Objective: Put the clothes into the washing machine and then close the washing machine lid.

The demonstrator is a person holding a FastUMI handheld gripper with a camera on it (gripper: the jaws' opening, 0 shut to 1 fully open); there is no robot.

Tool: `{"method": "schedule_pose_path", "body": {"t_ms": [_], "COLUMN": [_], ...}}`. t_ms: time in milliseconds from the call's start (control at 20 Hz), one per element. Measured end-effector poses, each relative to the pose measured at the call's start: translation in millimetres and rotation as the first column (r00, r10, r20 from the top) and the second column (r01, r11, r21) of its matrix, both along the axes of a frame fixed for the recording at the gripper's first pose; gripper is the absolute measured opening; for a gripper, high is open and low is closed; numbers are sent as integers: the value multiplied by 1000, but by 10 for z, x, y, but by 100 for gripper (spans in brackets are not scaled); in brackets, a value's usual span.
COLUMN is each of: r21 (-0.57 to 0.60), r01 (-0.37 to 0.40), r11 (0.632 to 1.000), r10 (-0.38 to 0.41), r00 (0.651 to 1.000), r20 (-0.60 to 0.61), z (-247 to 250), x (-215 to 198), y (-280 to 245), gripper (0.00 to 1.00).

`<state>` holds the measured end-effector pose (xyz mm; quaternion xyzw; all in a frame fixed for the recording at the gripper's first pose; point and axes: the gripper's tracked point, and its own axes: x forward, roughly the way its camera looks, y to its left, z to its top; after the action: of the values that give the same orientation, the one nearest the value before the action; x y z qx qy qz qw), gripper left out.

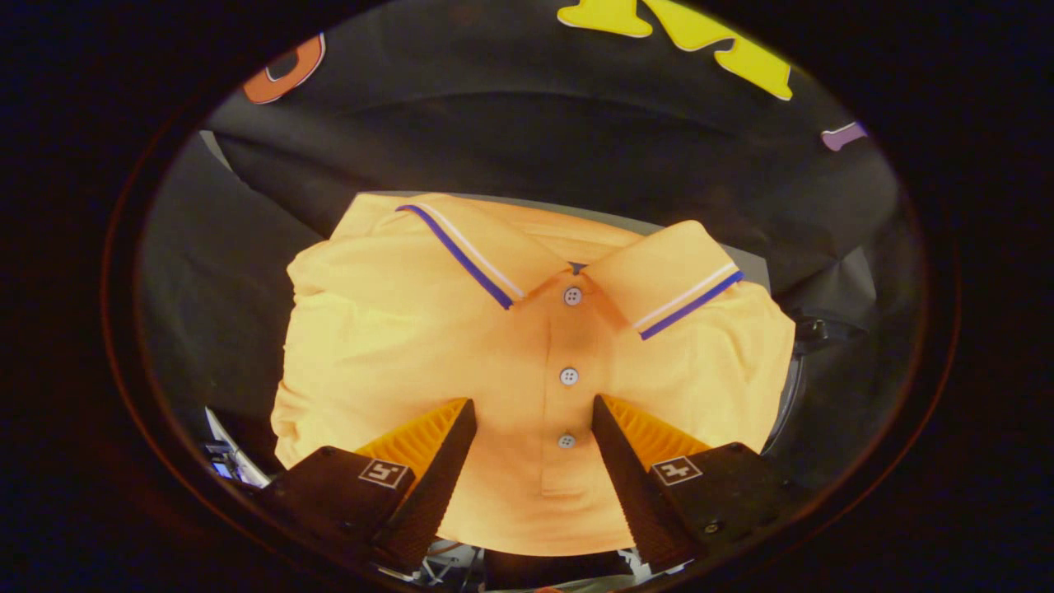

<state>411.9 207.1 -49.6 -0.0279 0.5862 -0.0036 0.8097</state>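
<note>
A folded yellow polo shirt (395,329) with a blue-and-white striped collar and several white buttons lies flat just ahead of my fingers. My gripper (533,403) hovers over the shirt's lower button placket, open, with the fingers spread either side of the placket. Nothing is held between them. The shirt rests on a grey surface (753,272) whose edge shows behind the collar. The shirt's lower hem lies between the fingers.
Black cloth (510,123) hangs behind the shirt and drapes down at the left. A dark fitting (815,329) sticks out beside the shirt's right shoulder. Some pale and dark clutter (226,461) shows low down beside the left finger.
</note>
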Motion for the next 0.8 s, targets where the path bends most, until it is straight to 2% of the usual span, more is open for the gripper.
{"method": "schedule_pose_path", "body": {"t_ms": [200, 250, 400, 500, 800], "r21": [2, 3, 3, -2, 85], "r01": [-28, -50, -34, -74, -46], "r11": [1000, 999, 999, 997, 995], "r10": [28, 50, 34, 74, 45], "r00": [1000, 999, 999, 997, 999], "r20": [14, 21, 38, 21, 16], "z": [20, 25, 11, 27, 115], "x": [57, 57, 53, 13, -81], "y": [36, 57, 126, 63, -14], "gripper": [63, 51, 12, 7, 6]}}
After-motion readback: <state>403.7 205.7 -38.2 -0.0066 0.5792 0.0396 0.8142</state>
